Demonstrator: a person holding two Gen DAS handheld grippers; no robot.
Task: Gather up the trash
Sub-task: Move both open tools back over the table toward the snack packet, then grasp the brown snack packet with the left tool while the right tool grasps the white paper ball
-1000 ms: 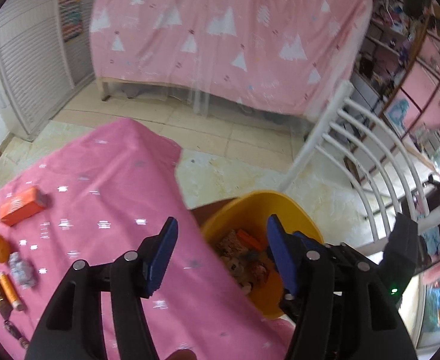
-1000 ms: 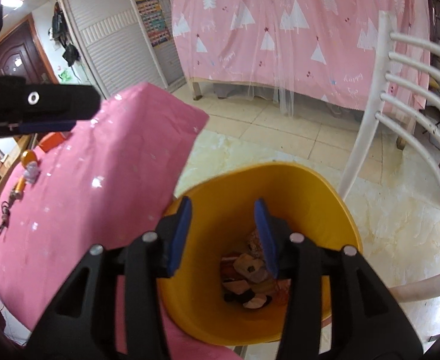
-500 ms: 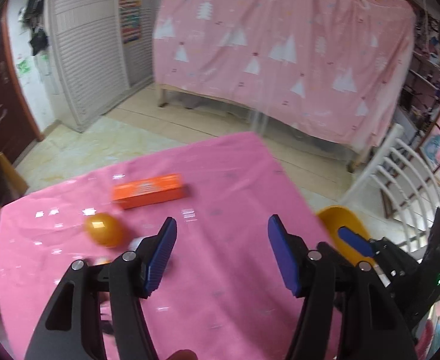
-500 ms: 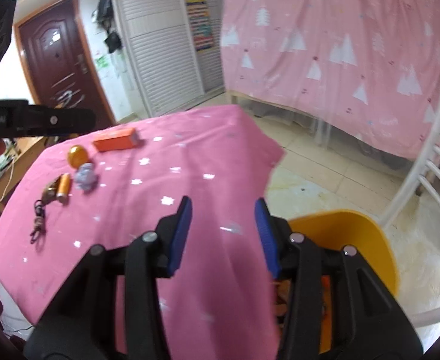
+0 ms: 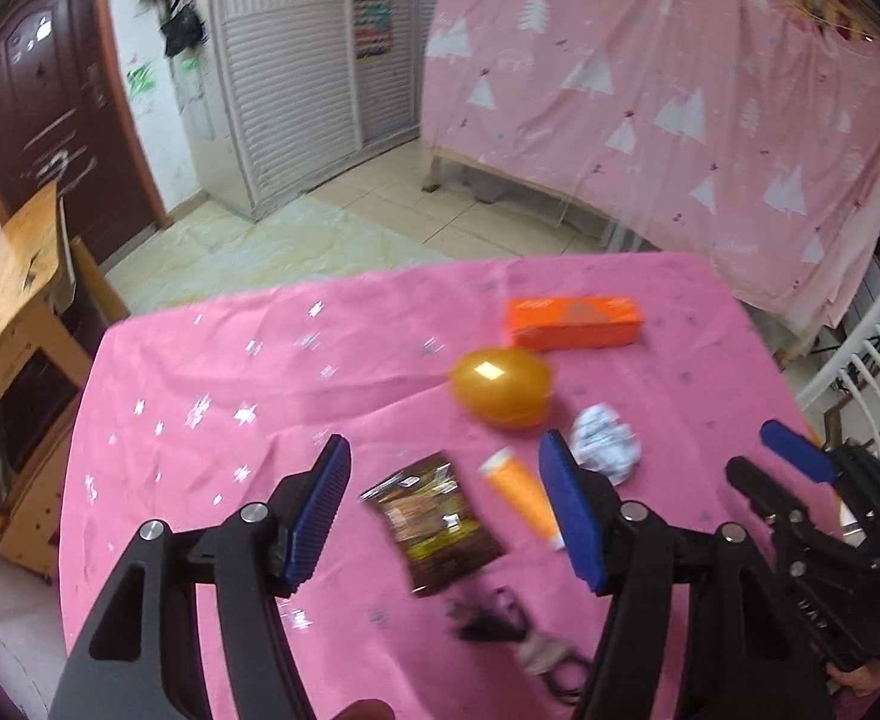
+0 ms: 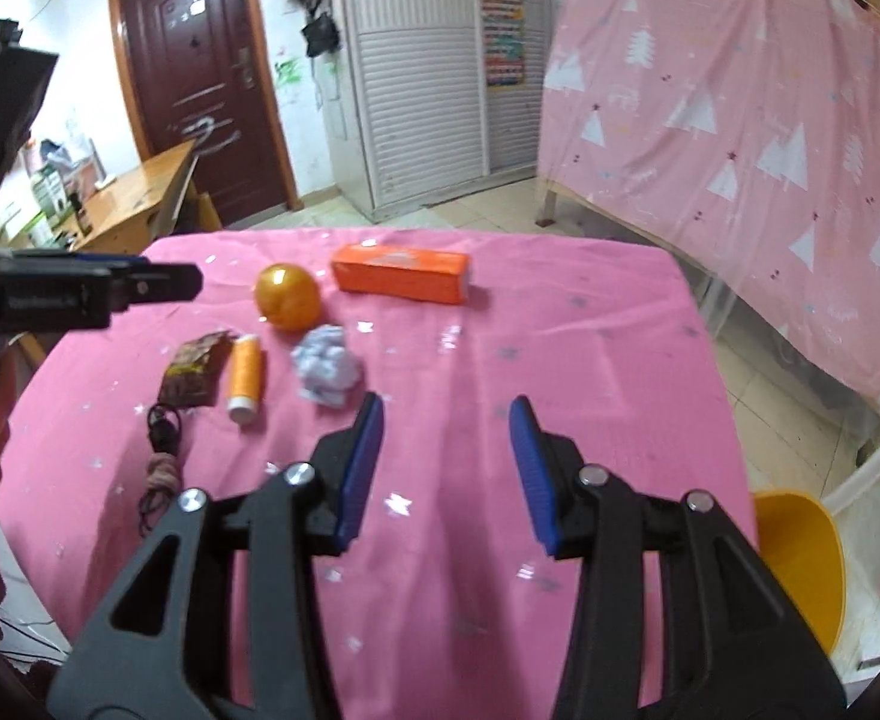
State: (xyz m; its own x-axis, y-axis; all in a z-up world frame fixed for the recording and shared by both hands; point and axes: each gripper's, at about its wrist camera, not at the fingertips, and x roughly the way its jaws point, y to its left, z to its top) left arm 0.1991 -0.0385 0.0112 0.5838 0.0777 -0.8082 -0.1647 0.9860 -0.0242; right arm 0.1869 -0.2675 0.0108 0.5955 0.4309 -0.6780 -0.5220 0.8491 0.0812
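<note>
Pink cloth (image 6: 559, 312) with small silver stars covers the table; trash lies in a loose cluster on it

Left gripper (image 5: 442, 504): blue pads apart, nothing between them, held above the cloth. Brown wrapper (image 5: 434, 519) shows in the gap between its fingers in the left wrist view, lying flat on the cloth below; not touched

Right gripper (image 6: 445, 468): pads apart, empty, over bare cloth near the table's near edge. Its fingers also show at the right of the left wrist view (image 5: 796, 459)

Trash on the table:
- wrapper, crumpled foil, just left of the orange tube (image 6: 245, 375)
- tube lies on its side, white cap toward the camera in the right wrist view
- paper ball (image 6: 327, 373), white-grey, just right of the tube, near the gold egg (image 6: 288, 297)
- egg, glossy, sits beside the orange box (image 6: 401, 273); box lies flat, farthest from the grippers
- black cord (image 6: 161, 450) with a tan bit, below the wrapper, partly blurred

Yellow bin (image 6: 799, 564) stands on the floor off the table's right corner, beside a white chair (image 6: 877, 450); inside not visible

Backdrop: pink sheet (image 6: 739, 108) with white trees, white louvred doors (image 6: 422, 90), dark brown door (image 6: 200, 72), wooden desk (image 6: 134, 198) at left
</note>
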